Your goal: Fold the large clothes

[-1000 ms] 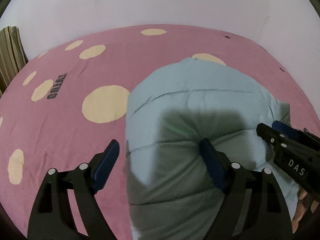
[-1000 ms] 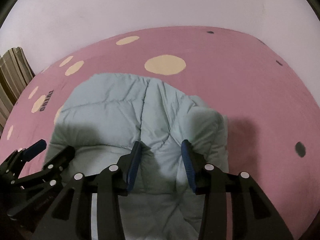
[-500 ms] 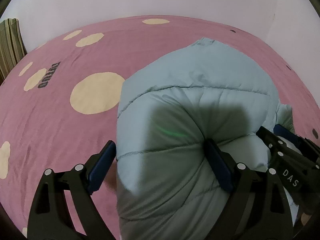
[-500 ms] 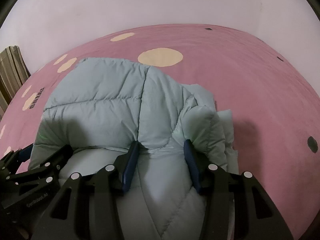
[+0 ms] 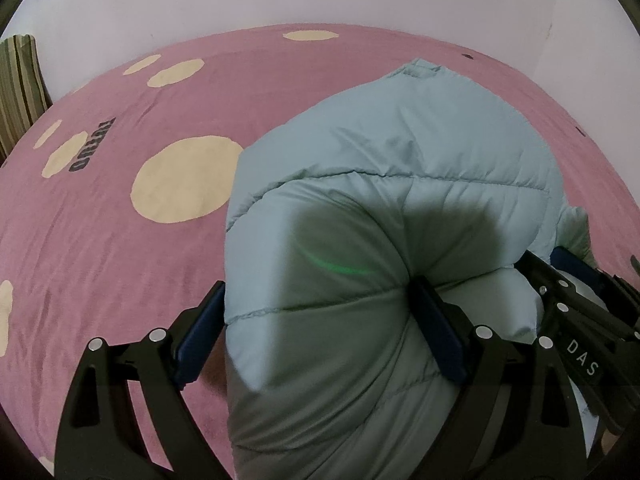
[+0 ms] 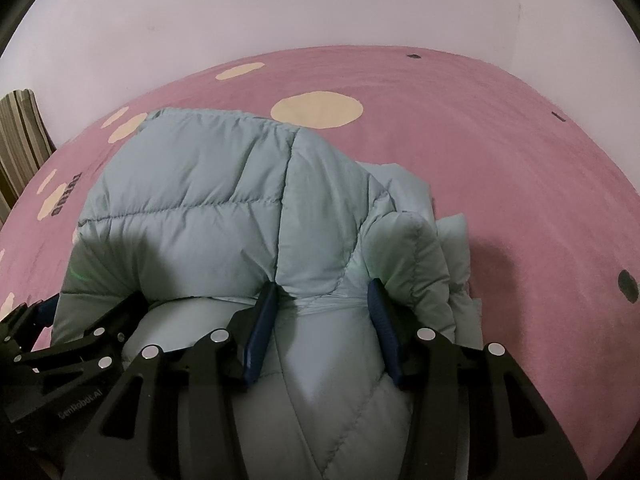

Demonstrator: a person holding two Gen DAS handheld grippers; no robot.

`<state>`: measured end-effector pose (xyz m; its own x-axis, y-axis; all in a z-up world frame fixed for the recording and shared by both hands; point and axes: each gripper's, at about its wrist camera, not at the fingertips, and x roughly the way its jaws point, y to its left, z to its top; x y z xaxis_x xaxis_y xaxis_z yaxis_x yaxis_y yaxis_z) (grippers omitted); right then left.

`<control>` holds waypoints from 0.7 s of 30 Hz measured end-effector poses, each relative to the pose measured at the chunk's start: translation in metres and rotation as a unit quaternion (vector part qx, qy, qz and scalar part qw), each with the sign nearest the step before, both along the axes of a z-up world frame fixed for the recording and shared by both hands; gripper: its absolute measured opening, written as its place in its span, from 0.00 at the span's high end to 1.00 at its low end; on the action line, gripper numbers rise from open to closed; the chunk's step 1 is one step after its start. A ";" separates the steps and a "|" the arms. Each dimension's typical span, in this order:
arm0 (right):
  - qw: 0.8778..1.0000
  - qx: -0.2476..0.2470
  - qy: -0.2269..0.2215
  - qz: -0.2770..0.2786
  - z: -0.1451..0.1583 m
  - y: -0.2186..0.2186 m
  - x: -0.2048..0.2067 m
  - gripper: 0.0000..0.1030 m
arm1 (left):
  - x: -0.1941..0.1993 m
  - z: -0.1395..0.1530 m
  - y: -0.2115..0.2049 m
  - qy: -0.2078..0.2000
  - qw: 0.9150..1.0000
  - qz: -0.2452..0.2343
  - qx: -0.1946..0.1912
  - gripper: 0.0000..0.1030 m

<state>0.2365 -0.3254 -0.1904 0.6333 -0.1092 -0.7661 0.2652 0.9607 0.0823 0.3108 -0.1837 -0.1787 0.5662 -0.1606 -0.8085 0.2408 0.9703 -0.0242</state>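
Note:
A pale blue quilted puffer jacket (image 5: pixel 384 208) lies bunched on a pink bed cover; it also fills the right wrist view (image 6: pixel 224 200). My left gripper (image 5: pixel 320 320) has its blue-padded jaws spread wide around a thick fold of the jacket's left side. My right gripper (image 6: pixel 320 320) pinches a narrower fold near the jacket's right side between its blue pads. Both hold the near edge lifted and rolled forward over the rest. The right gripper shows at the left view's right edge (image 5: pixel 576 320); the left gripper shows at the right view's lower left (image 6: pixel 60 344).
The pink bed cover (image 5: pixel 100 260) has cream spots and dark lettering (image 5: pixel 90 146). A pale wall (image 6: pixel 320 4) stands behind the bed. A striped cushion or fabric (image 5: pixel 18 92) sits at the far left edge.
Both grippers have lifted the jacket's near edge and carried it forward over the rest. The jacket now stands taller and closer in both views.

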 end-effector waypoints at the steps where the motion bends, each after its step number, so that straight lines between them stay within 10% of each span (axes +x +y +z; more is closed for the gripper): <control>1: 1.000 -0.001 -0.002 0.000 0.000 0.000 -0.001 0.54 | -0.001 0.000 0.000 -0.001 1.000 0.000 -0.001 0.12; 21: 0.999 0.023 -0.026 0.003 0.019 0.000 -0.020 0.41 | -0.006 0.019 0.008 0.006 1.000 0.005 -0.005 0.09</control>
